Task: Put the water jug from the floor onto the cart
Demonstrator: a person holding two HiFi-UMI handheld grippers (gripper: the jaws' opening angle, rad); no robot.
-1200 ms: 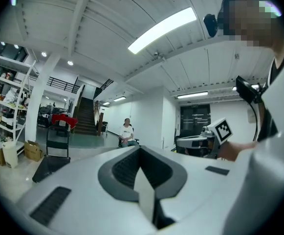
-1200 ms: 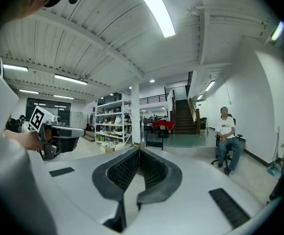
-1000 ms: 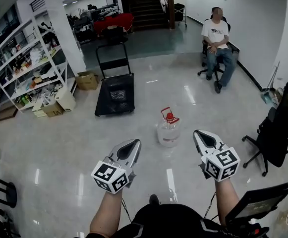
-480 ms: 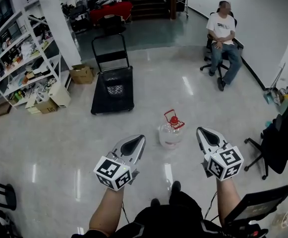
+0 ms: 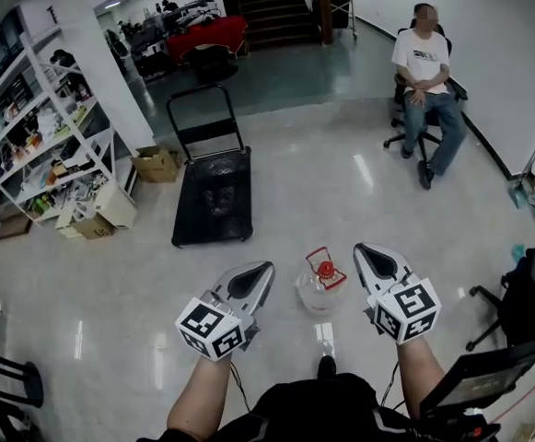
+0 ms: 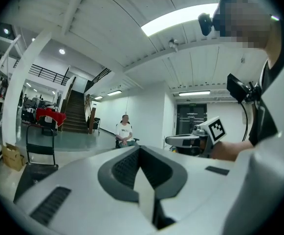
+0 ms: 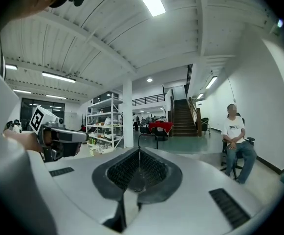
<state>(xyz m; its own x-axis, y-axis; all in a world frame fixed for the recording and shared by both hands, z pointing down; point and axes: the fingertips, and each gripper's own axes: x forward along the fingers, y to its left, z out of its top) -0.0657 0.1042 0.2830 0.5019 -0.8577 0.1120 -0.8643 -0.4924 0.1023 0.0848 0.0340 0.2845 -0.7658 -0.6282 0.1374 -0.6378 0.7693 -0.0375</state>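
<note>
Black cart (image 5: 212, 201) sits on the floor (image 5: 295, 168) at upper left, handle at its far end. Left gripper (image 5: 263, 269) is pressed together, holding nothing. The clear water jug (image 5: 320, 291) (red cap, red handle) stands on the floor between both grippers, touching neither, and the right gripper (image 5: 361, 249) is likewise closed and empty.
</note>
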